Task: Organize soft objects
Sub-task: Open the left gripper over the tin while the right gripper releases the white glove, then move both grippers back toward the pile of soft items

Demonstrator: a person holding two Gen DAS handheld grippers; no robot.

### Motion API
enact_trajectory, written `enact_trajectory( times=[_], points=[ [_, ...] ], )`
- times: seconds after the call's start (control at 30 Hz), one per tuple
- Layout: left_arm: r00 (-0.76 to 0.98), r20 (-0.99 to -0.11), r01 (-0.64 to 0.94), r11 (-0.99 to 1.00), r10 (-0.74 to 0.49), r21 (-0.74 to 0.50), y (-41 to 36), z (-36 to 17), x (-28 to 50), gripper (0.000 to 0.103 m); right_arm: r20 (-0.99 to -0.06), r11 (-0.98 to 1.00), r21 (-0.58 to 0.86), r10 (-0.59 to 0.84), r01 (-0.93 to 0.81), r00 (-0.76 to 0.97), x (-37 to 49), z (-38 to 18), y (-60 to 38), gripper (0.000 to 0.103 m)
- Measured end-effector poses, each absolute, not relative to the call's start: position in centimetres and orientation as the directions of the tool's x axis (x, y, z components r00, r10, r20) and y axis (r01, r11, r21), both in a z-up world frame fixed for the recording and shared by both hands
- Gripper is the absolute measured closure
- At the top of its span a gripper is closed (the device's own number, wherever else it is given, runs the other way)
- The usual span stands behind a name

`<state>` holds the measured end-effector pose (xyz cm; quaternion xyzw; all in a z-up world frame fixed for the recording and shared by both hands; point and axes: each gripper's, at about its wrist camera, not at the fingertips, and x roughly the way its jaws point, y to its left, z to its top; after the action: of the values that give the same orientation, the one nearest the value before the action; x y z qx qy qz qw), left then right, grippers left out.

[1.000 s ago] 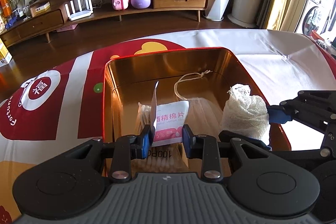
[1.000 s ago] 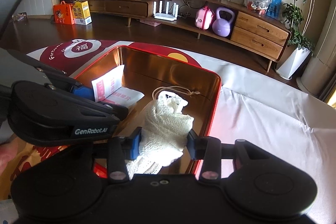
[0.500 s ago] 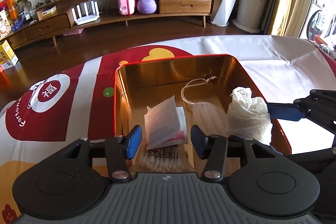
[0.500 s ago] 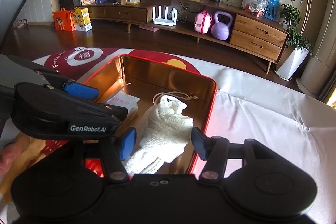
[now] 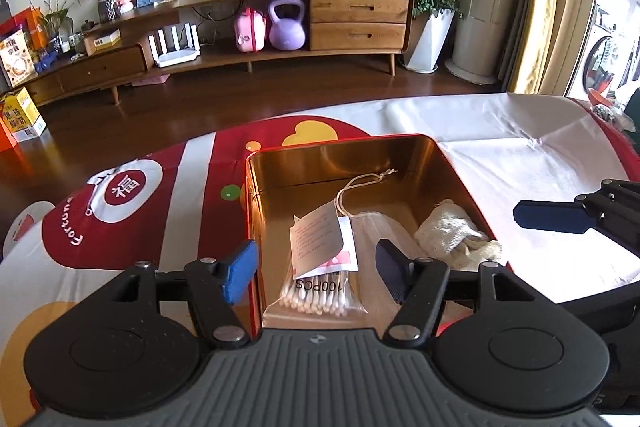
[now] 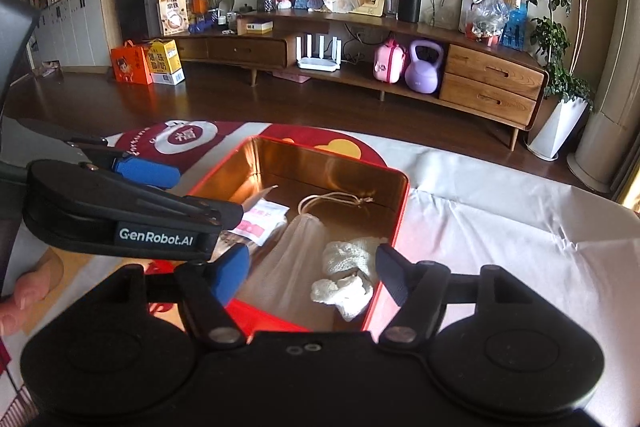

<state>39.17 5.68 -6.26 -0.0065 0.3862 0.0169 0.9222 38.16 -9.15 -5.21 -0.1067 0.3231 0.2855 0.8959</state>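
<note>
Left wrist: red-white tablecloth (image 5: 500,155), wooden floor (image 5: 160,111), sideboard (image 5: 356,23) behind.

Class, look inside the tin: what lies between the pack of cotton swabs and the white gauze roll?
A translucent mesh drawstring pouch lies flat between the cotton swabs and the gauze roll; the left wrist view shows it best.

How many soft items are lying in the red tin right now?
4: cotton swab pack front left, wipe packet atop it, mesh drawstring bag centre, white gauze roll right. More may lie hidden beneath.
</note>
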Motion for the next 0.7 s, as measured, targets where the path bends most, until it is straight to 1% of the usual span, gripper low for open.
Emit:
enact_trajectory(
  times=[0.1, 0.37, 0.57, 0.7],
  points=[
    [0.709, -0.704, -0.036, 0.999, 0.026, 0.001, 5.6, -5.4, 38.2, 0.038, -0.636, 0.809, -0.012, 0.447, -0.588, 0.629, 37.3, -4.4, -9.3, 0.028],
    [0.731, -0.683, -0.032, 0.999, 0.017, -0.009, 5.4, -3.0, 35.0, 0.038, -0.623, 0.813, 0.004, 0.458, -0.583, 0.635, 34.7, -2.0, -10.3, 0.027],
    [0.746, -0.666, -0.021, 1.0, 0.008, -0.012, 5.1, -1.2, 32.2, 0.038, -0.607, 0.813, -0.006, 0.46, -0.582, 0.648, 32.1, -0.7, -10.7, 0.018],
    [0.756, -0.655, -0.009, 1.0, -0.003, -0.015, 4.7, -0.4, 30.2, 0.038, -0.606, 0.813, -0.001, 0.462, -0.582, 0.647, 30.7, -0.2, -11.0, 0.018]
  ],
)
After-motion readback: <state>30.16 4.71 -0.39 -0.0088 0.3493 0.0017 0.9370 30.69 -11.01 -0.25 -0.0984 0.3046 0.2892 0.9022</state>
